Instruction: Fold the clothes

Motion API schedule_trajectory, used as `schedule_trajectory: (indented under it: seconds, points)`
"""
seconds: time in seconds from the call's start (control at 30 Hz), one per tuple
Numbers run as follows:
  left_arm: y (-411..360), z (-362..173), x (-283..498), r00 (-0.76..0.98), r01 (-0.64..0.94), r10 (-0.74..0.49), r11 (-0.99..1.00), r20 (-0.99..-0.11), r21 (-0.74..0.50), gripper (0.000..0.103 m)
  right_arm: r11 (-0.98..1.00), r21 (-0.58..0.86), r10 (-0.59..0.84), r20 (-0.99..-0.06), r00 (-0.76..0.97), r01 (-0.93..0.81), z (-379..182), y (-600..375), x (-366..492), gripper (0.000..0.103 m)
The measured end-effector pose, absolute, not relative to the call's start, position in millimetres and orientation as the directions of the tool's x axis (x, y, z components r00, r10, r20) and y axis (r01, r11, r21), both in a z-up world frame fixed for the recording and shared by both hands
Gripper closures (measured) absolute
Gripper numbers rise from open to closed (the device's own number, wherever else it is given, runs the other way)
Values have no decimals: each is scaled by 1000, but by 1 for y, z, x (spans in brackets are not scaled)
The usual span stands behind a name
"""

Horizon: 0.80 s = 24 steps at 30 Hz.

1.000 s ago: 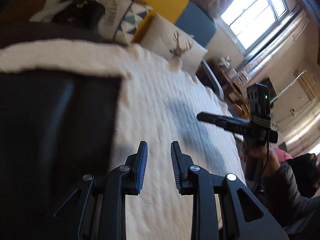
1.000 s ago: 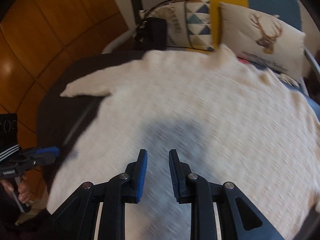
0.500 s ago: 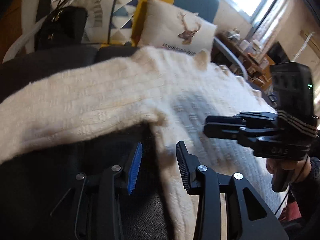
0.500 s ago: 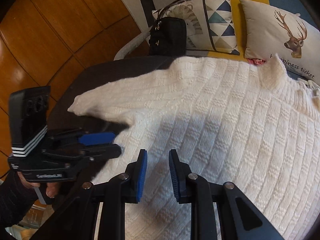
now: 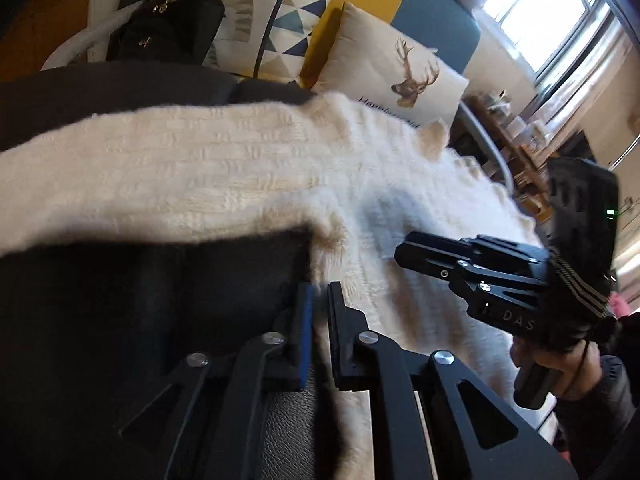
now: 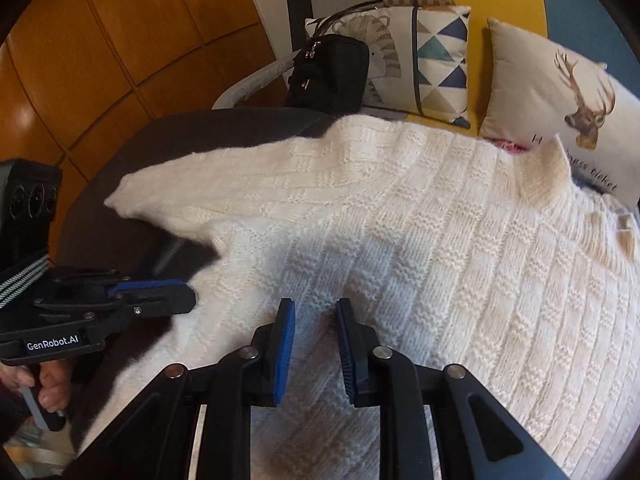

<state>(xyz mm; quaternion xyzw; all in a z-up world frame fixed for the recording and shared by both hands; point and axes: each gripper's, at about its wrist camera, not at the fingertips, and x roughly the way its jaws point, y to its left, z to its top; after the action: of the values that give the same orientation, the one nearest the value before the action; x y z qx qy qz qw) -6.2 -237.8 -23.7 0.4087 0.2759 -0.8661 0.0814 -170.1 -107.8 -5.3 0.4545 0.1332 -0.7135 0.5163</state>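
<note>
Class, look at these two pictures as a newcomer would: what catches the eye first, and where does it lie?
A big cream knitted sweater is spread over a dark seat, one sleeve stretched left. Behind it stand a deer cushion and a black bag. The left gripper has just been closing on the sweater's side edge.

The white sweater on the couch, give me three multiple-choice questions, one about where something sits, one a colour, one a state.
1. Where is the black bag?
A. on the sweater
B. beyond the sweater, against the triangle-print pillow
C. on the floor

2. What colour is the sweater?
A. cream white
B. grey
C. yellow

3. How does the sweater's sleeve lie?
A. folded across the chest
B. rolled up
C. stretched out sideways

Answers: 1 B, the bag leans on that pillow behind the knit. 2 A, the whole knit is cream white. 3 C, it extends flat over the dark cushion.
</note>
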Motion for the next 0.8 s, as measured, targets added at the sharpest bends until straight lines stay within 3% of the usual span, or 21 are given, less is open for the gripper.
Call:
schedule_trajectory:
  seconds: [0.07, 0.2, 0.4, 0.57, 0.73, 0.8]
  points:
    - [-249, 0, -5, -709, 343, 75, -832, -702, -436, 83, -438, 322, -650, -758, -48, 839, 6, -105, -184, 83]
    - [-279, 27, -41, -770, 303, 71, -834, -635, -461, 79, -482, 306, -664, -739, -114, 821, 24, -120, -221, 83]
    - [-289, -3, -125, -692, 260, 152, -860, -706, -440, 79, -515, 205, -595, -784, -175, 832, 19, -153, -257, 83]
    - [-279, -36, -168, -564, 319, 31, -913, -825, -253, 80, -543, 106, -535, -809, -246, 833, 8, -164, -276, 83]
    - [-284, -45, -159, -597, 396, -29, -880, -801, -263, 86, -587, 10, -488, -802, -344, 810, -4, -165, -281, 83]
    - [-286, -42, -151, -616, 407, -8, -859, -788, -310, 86, -608, 41, -499, -797, -341, 793, -4, -162, -283, 83]
